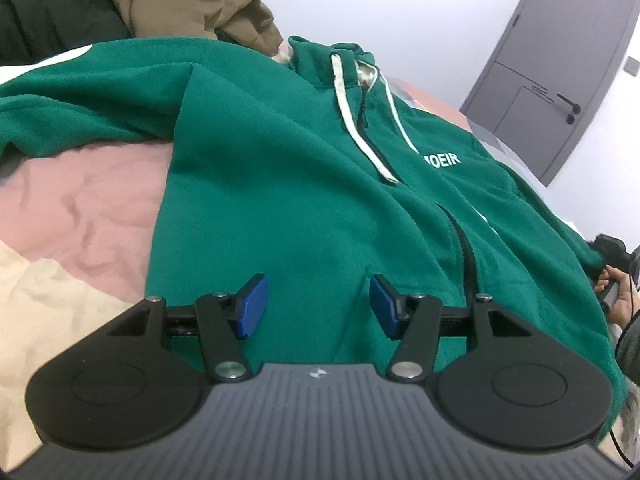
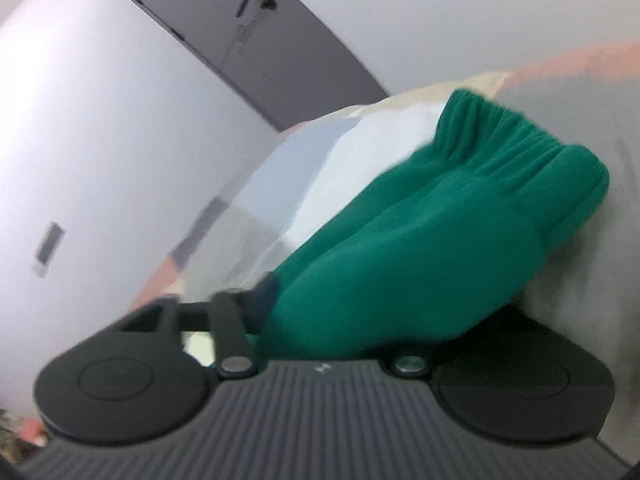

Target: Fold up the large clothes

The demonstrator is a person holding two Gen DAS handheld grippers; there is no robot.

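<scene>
A green zip hoodie with white drawstrings lies spread front-up on the bed, hood at the far end. My left gripper hovers over its lower front, left of the zipper, with the blue pads apart and nothing between them. At the right edge of the left wrist view, a hand holds my right gripper at the end of the hoodie's sleeve. The right wrist view is blurred. There the green sleeve with its ribbed cuff fills the right gripper, hiding the right finger.
The bedding is pink and cream, with pale blue and white patches on the right side. A pile of brown and black clothes sits behind the hoodie. A grey door stands in the white wall beyond the bed.
</scene>
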